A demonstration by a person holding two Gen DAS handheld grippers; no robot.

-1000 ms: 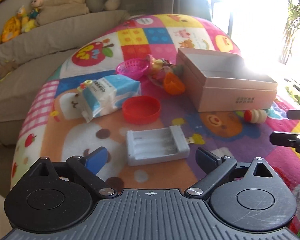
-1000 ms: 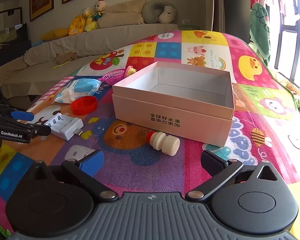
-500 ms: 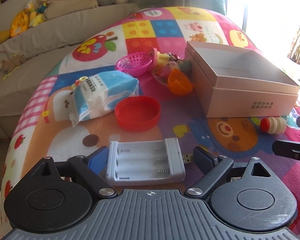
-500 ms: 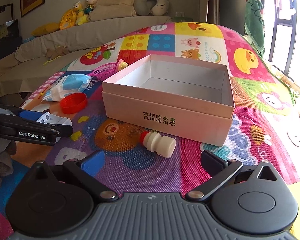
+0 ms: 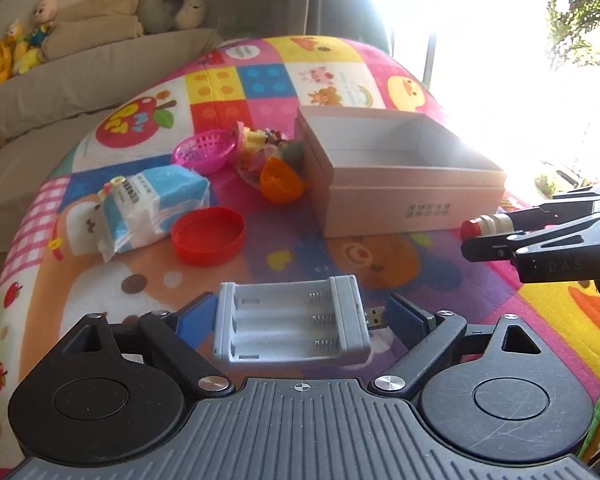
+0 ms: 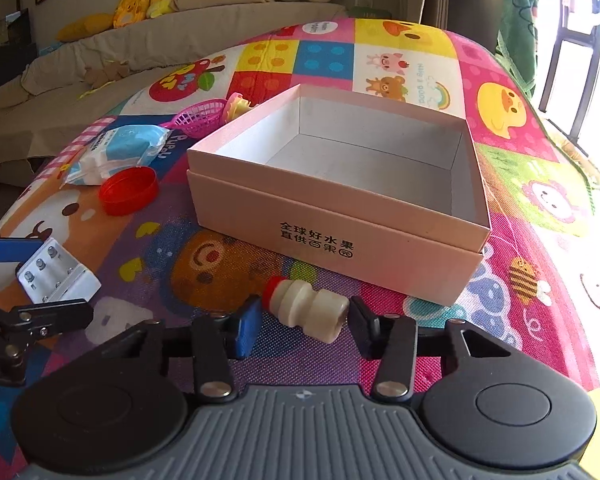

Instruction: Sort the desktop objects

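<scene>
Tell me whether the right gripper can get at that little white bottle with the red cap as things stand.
Probably yes. The right gripper is open with the small white bottle lying on its side between the fingers, nothing between them. The pink box sits just behind it, apart from it.

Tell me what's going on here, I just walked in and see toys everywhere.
A person is sorting clutter on a play mat with tongs in each hand. The left tongs straddle a white battery holder, open. The right tongs straddle a small white bottle with a red cap, not yet clamped. The pink box stands empty.
</scene>
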